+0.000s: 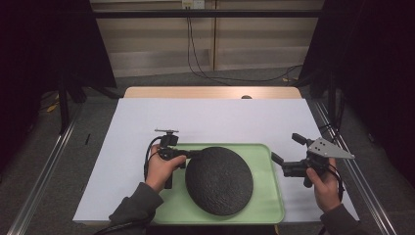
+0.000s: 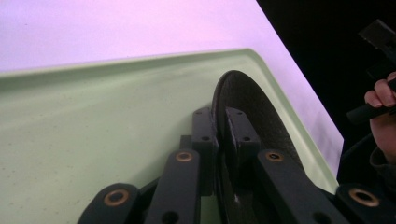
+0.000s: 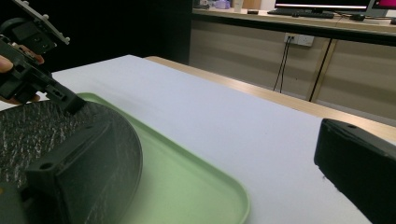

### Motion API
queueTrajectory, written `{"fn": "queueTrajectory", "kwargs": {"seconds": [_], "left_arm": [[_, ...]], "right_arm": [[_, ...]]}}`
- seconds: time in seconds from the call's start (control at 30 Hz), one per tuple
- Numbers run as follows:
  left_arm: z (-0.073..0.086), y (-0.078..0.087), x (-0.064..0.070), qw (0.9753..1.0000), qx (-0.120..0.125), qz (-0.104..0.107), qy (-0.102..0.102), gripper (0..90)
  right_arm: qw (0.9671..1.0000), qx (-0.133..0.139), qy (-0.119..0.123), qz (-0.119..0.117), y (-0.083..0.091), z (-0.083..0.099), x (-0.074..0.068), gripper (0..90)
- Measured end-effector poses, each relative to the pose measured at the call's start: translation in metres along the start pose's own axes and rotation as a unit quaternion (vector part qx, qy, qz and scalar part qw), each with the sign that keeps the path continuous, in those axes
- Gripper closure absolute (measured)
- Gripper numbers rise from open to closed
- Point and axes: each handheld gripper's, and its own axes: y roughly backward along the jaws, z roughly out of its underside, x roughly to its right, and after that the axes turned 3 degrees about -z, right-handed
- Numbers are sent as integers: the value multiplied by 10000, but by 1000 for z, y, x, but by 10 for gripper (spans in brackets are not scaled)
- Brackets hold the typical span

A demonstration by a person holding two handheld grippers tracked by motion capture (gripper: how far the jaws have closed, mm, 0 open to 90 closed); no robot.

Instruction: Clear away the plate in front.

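From the high view, your left gripper (image 1: 192, 153) sits at the left rim of the round, black, rough-textured plate (image 1: 219, 180), which lies in the pale green plastic tray (image 1: 266, 208) on the white table cover (image 1: 210, 117). Your left hand (image 1: 161, 169) grips the tool over the tray's left part. Your right gripper (image 1: 285, 150) is off the tray's right edge, above the white cover, jaws standing wide apart and holding nothing; your right hand (image 1: 324, 185) holds it from below.

In the left gripper view you get what the high view cannot settle: the plate's edge (image 2: 243, 100) stands between the two black jaws, which are closed down on it, one pad on each face. The plate looks tilted up off the tray floor (image 2: 93, 126) here. Your right hand (image 2: 383, 100) shows at the far right edge.

In the right gripper view the jaws are spread far apart, one low at the left, one at the right, with bare table between them. The plate (image 3: 56, 126) lies in the tray (image 3: 196, 182), and the left gripper (image 3: 70, 101) bites its far rim.
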Motion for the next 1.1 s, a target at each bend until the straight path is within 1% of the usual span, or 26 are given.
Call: {"fn": "queueTrajectory", "kwargs": {"seconds": [0.03,0.07,0.1,0.17,0.2,0.27,0.3,0.4,0.43,0.6,0.63,0.73,0.77,0.8,0.83,0.87,0.9,0.93,0.97,1.0,1.03,1.07,1.1], "left_arm": [[0,-1,-1,10000,31,-19,16,832],[1,-1,-1,10000,33,9,59,832],[0,-1,-2,10000,33,4,-4,832],[0,-2,-4,10000,32,-10,-43,831],[0,-3,-4,10000,22,-15,18,831],[0,-3,-4,10000,9,-39,38,825],[0,-4,-6,10000,10,-83,-25,823],[1,-5,-8,10000,-11,-66,-1,822],[0,-5,-9,9999,9,-100,10,823],[-1,-7,-11,10000,-14,-95,-9,822],[-2,-9,-12,10000,-27,-79,53,820],[-4,-11,-13,9999,-38,-105,22,816],[-5,-12,-14,9998,-28,-174,-53,817],[-6,-12,-14,9996,42,-260,-81,821],[-6,-12,-14,9996,42,-260,-81,839],[-9,-10,-15,9991,126,-386,-112,885],[-9,-10,-15,9991,126,-386,-112,900],[-11,-9,-16,9996,229,-160,78,900],[-13,-8,-14,9989,213,-379,-184,896],[-14,-8,-12,9987,218,-389,-257,883],[-14,-8,-12,9987,218,-389,-257,882],[-16,-7,-9,9986,278,-366,-248,871],[-16,-7,-8,9982,285,-396,-339,859]], "right_arm": [[10000,4,12,-19,0,0,0,0],[10000,2,-14,3,0,0,0,0],[10000,-3,-4,4,0,0,0,0],[10000,9,-33,40,0,0,-1,0],[10000,6,-23,48,0,0,0,0],[10000,3,-31,47,0,0,-1,0],[10000,5,-33,48,0,0,-1,0],[10000,20,-21,42,0,0,0,0],[10000,18,-25,44,0,0,-1,0],[10000,21,1,33,0,0,-1,0],[10000,8,50,16,0,0,0,0],[10000,27,0,33,0,0,-1,0],[10000,17,-8,41,1,0,-1,0],[10000,4,-24,49,1,0,-1,0],[10000,-11,6,28,0,0,0,0],[10000,-14,34,0,0,0,0,0],[10000,12,-16,20,0,0,-1,0],[10000,-1,46,8,0,0,-1,0],[10000,2,43,9,0,0,-1,0],[10000,-1,32,7,1,0,-1,0],[10000,-1,32,7,1,0,-1,0],[10000,15,-4,25,1,0,-1,0],[10000,13,-11,30,1,0,0,0]]}}
